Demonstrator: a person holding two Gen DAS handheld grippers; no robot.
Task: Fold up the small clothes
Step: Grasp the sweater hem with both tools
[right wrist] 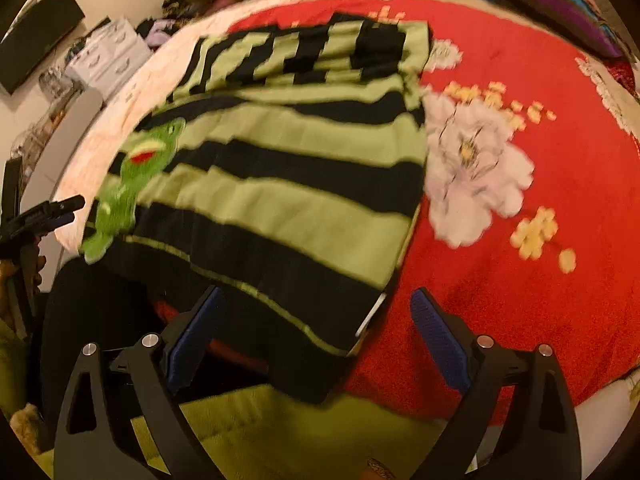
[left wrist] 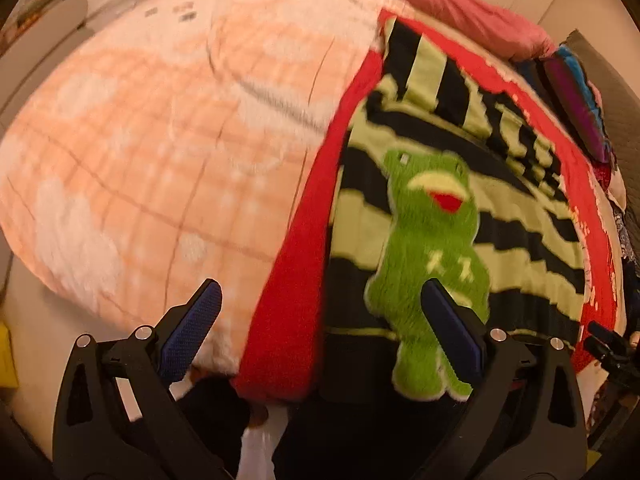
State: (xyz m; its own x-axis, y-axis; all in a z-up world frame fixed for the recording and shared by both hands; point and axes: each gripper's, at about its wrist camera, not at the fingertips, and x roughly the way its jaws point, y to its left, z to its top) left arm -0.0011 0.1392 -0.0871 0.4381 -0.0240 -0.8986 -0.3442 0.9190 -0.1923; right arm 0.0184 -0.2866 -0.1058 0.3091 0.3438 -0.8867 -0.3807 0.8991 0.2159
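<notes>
A small green-and-black striped sweater (right wrist: 288,168) with a fuzzy green frog patch (left wrist: 428,248) lies flat on a red flowered blanket (right wrist: 540,168). Its black hem hangs at the bed's near edge. My left gripper (left wrist: 320,304) is open, hovering over the red blanket's fold and the sweater's lower left, with nothing between its blue pads (left wrist: 192,328). My right gripper (right wrist: 316,312) is also open, above the sweater's lower right hem corner. The left gripper's tip (right wrist: 52,210) shows at the left edge of the right wrist view.
A peach checked fleece blanket (left wrist: 152,152) covers the bed's left half. Pink pillows (left wrist: 440,4) and purple-blue folded cloth (left wrist: 576,96) lie at the far side. White drawers (right wrist: 108,56) and clutter stand beyond the bed. Green fabric (right wrist: 280,432) sits below the right gripper.
</notes>
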